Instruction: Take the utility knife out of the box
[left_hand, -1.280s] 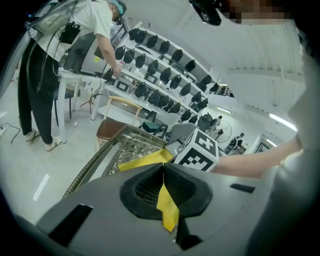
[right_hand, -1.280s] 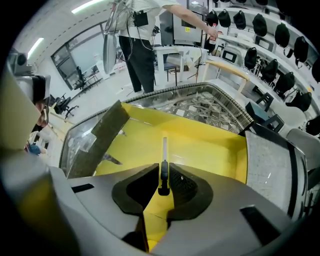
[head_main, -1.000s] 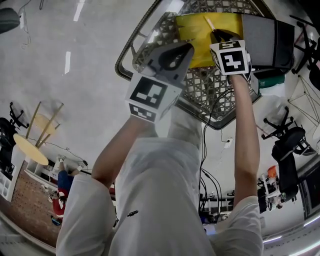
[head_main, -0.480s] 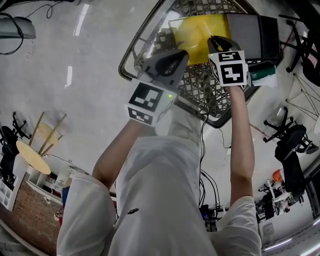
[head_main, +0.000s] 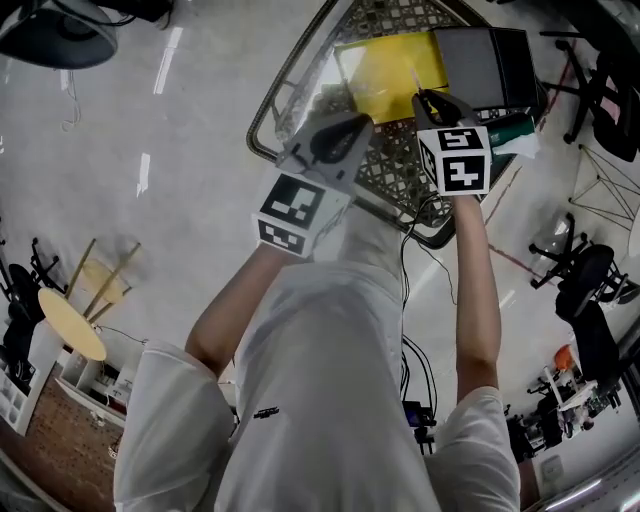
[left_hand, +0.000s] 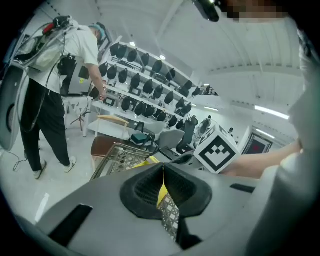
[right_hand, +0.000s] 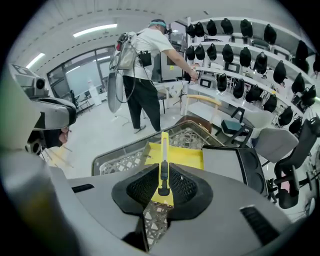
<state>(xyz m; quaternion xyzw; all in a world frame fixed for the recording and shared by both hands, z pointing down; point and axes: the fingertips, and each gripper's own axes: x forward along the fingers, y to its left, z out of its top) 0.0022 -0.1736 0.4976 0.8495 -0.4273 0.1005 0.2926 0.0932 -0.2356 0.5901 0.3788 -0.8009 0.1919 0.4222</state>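
While right claw (right_hand: 163, 176) grips the utility knife (right_hand: 163, 159), box (right_hand: 189, 157) lies below.

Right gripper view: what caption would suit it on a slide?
Right gripper clamped on a yellow utility knife, with the yellow box on the mesh table beyond.

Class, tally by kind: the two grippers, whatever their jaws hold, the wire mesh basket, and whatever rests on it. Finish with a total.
grippers: 2, left gripper and right gripper
utility knife: 1
yellow box: 1
dark grey case: 1
wire mesh basket: 1
Total: 6
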